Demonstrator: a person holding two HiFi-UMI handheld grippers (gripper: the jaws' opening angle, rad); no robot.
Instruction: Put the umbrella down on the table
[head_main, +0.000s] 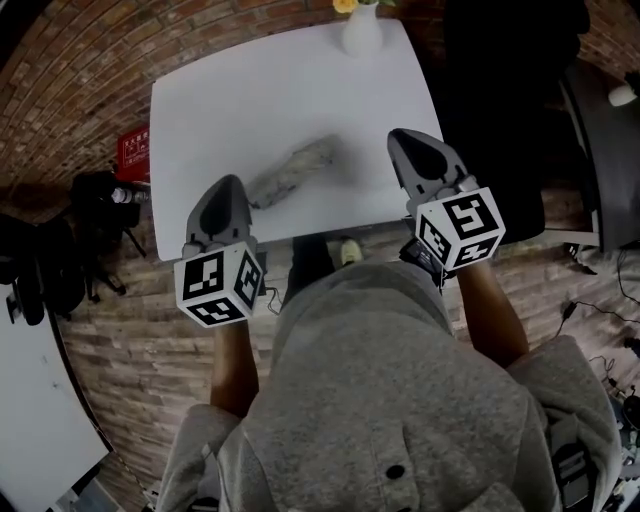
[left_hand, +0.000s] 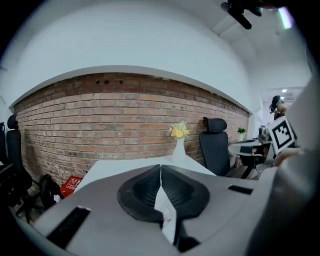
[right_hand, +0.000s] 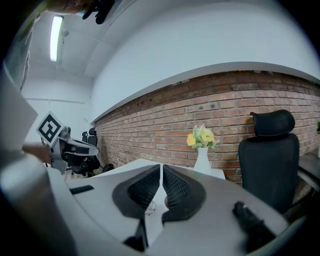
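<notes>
lying on table (head_main: 260, 90), umbrella (head_main: 293, 172) untouched — left gripper (head_main: 228, 186), right gripper (head_main: 405, 143) fingers (left_hand: 142, 192) together, empty.

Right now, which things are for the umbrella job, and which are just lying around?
For the job:
umbrella, lying folded on the table
left tongs and right tongs, both shut and empty

Just lying about:
vase of yellow flowers at the table's far edge
black chair
red box and black bag on the floor
</notes>
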